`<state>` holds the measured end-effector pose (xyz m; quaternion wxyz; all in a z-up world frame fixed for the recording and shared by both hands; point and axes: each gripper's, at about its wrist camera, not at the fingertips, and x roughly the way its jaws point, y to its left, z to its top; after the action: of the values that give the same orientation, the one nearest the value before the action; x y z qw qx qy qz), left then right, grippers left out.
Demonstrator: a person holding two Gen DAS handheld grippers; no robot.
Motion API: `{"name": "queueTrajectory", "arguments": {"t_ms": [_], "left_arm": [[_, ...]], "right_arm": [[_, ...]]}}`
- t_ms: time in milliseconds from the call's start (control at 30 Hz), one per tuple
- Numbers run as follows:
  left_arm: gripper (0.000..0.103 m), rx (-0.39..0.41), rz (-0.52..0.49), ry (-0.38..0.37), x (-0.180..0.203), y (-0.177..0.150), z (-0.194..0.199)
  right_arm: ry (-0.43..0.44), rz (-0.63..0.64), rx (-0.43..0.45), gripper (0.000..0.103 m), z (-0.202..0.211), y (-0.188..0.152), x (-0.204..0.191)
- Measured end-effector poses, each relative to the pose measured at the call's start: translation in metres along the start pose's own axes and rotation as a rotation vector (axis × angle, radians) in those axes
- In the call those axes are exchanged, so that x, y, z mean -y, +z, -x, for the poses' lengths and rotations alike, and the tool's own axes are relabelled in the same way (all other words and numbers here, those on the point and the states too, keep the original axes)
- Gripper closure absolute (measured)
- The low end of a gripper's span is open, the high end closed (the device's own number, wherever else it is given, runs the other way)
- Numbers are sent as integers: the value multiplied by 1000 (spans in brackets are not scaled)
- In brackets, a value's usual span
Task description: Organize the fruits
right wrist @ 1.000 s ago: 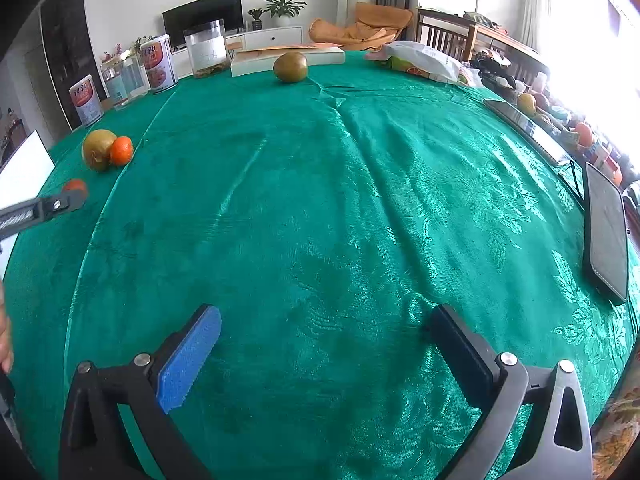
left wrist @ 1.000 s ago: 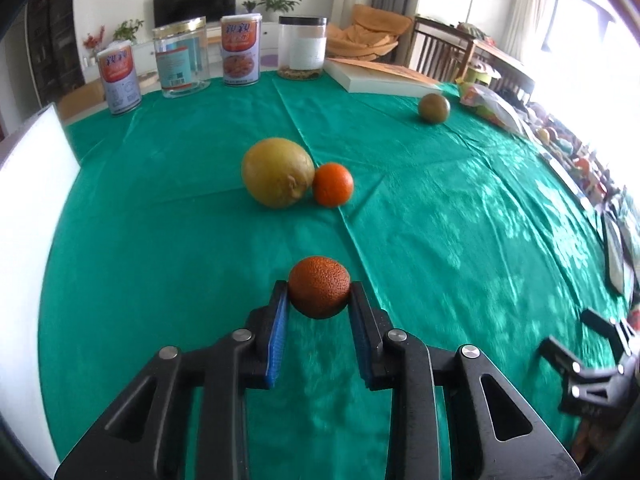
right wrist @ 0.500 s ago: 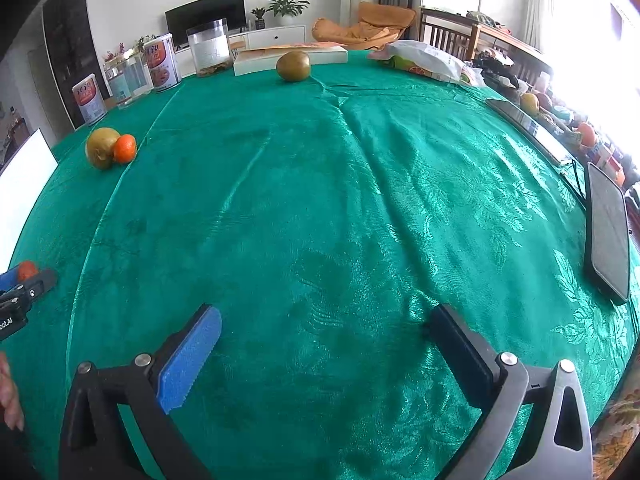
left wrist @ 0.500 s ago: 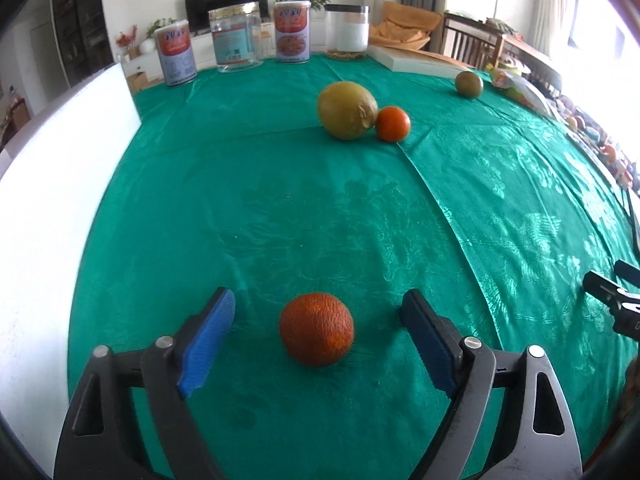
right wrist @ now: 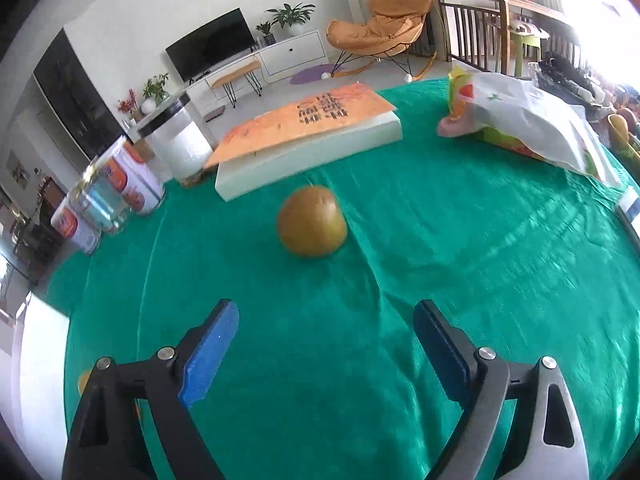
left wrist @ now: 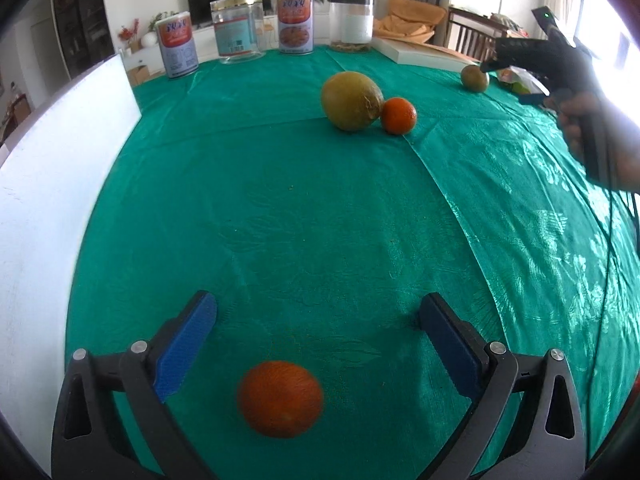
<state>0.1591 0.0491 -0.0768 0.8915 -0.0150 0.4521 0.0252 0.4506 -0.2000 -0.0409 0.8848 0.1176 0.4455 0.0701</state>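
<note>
Orange released left, brown fruit approached right.

Left gripper jaws just opened, now spread wide; orange lying loose on green surface between them, no longer pinched. Yellow-green fruit touching small orange farther back. Right gripper swung across toward brown fruit, jaws just narrowed slightly, spread and empty.
</note>
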Motion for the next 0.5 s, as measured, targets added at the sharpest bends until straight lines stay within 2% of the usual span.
{"name": "queueTrajectory", "arguments": {"t_ms": [100, 133, 200, 233, 333, 433, 500], "left_arm": [[1, 0, 0, -2, 0, 0, 0], [1, 0, 0, -2, 0, 0, 0], [1, -1, 0, -5, 1, 0, 0], [1, -1, 0, -4, 1, 0, 0], [1, -1, 0, -4, 1, 0, 0], [1, -1, 0, -4, 1, 0, 0], [1, -1, 0, -4, 1, 0, 0]], "right_arm": [[-62, 68, -12, 15, -26, 17, -19], [-87, 100, -27, 20, -34, 21, -23], [-130, 156, -60, 34, -49, 23, -29], [-149, 176, -75, 54, -53, 22, -29], [-135, 170, -23, 54, -37, 17, -25], [-40, 93, -17, 54, -4, -1, -12], [4, 89, -25, 54, 23, -25, -10]]}}
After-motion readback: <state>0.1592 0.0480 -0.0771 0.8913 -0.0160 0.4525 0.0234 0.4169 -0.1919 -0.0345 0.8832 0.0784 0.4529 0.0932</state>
